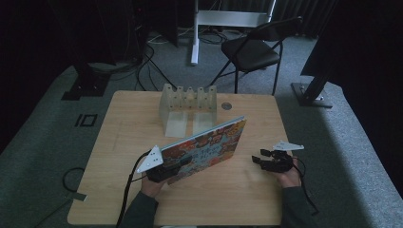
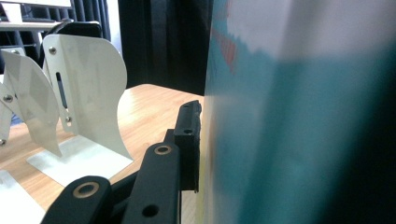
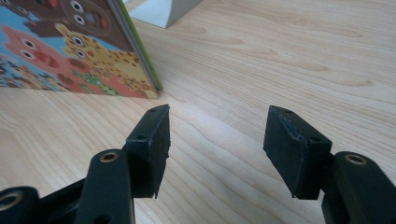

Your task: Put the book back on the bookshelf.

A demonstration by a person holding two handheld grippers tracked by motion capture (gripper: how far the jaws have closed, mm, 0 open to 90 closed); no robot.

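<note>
A picture book (image 1: 209,145) with cartoon animals on its cover stands tilted on the wooden table (image 1: 228,194), one edge down and its far end raised. My left gripper (image 1: 172,171) is shut on the book's near left corner. In the left gripper view one black finger (image 2: 188,140) lies flat against the teal cover (image 2: 289,116), which hides the other finger. My right gripper (image 1: 258,156) rests low over the table to the right of the book, open, with bare wood between its jaws (image 3: 217,135). The book's lower corner (image 3: 70,46) lies just ahead and left of it.
A pale rack of upright dividers (image 1: 187,107) stands at the table's far middle, and its curved plates (image 2: 88,88) rise close to the left of the book. A small round disc (image 1: 226,106) lies beside the rack. A folding chair (image 1: 252,47) stands beyond the table.
</note>
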